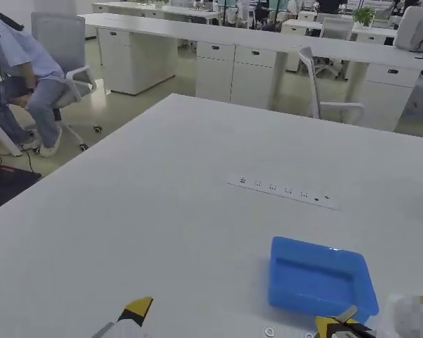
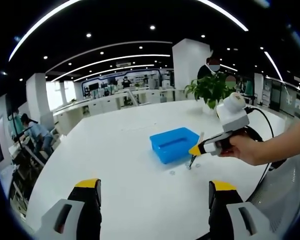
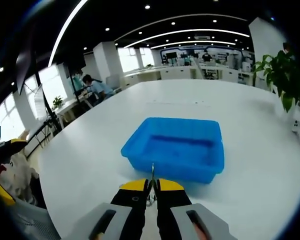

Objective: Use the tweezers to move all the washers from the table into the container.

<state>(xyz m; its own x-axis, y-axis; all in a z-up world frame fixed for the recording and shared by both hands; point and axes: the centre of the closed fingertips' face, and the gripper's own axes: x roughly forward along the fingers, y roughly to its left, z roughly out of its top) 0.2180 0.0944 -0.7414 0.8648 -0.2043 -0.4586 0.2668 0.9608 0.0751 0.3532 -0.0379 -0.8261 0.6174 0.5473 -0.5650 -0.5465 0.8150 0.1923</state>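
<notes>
Matt white desk, blue plastic, a sliver of metal.
The desk [image 1: 162,211] under me looks smooth and matt white, like laminate. The container [image 1: 310,296] is blue plastic, smooth, with a mild sheen on its walls. The tweezers [image 3: 152,172] are thin bare metal, and the washers [image 1: 269,331] look like small pale metal rings. On my left gripper [image 2: 155,184] and right gripper [image 3: 152,186] the jaws are matt black with yellow tips, plastic by the look.

All views face the blue container [image 1: 321,278] (right gripper view nearest).
</notes>
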